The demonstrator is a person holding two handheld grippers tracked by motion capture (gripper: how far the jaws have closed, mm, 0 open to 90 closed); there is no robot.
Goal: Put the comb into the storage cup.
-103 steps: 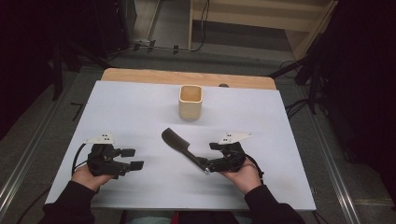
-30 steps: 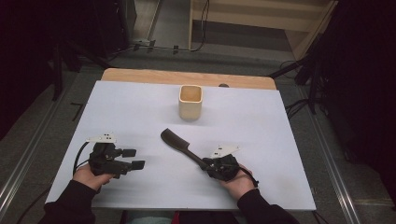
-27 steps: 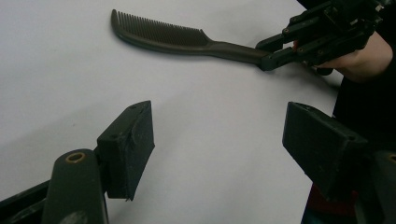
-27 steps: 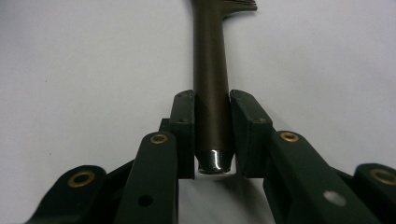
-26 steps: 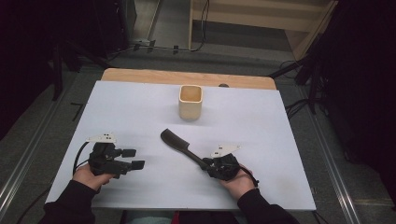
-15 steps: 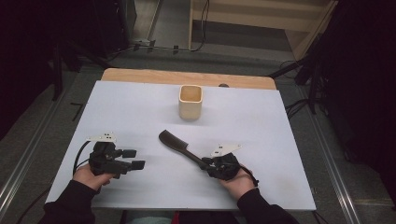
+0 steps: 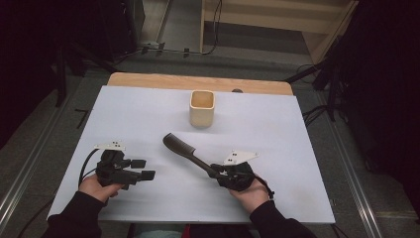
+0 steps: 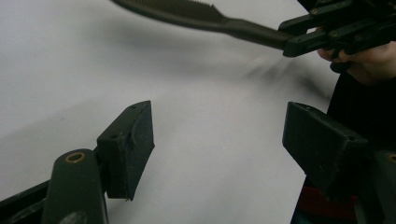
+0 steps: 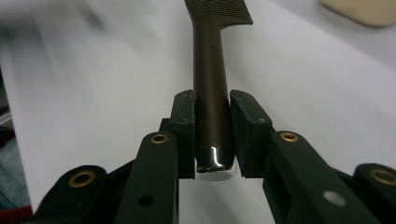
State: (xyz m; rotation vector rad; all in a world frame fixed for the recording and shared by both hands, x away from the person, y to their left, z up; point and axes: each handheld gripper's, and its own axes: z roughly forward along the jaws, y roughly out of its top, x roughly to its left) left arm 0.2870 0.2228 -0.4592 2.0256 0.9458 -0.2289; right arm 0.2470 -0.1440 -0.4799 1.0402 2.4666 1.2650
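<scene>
Comb (image 7: 181,148): dark, long handle, toothed head pointing away from the person toward the far left. Handle end is clamped between the two pads of the right claw (image 7: 214,173); in the right gripper view the comb (image 9: 212,79) runs straight out from between the pads, its butt end level with their rear edge. The head hangs a little above the white table (image 7: 277,129), with a soft shadow under it (seen from the left gripper view, comb (image 8: 196,16) clearly off the surface).

Container: one beige square cup (image 7: 202,107), upright, near the far middle of the table, beyond the comb's head and apart from it. Its inside looks empty as far as the high view allows.

Right claw closed on the comb handle, held by the right hand (image 7: 250,191) at the near right of the table.

Left claw (image 7: 143,168) at the near left, well apart from the comb; pads stand wide, nothing between them (left gripper view: bare table in the gap). Left hand (image 7: 96,186) holds it low over the table.

Between comb head and cup: bare white surface.
</scene>
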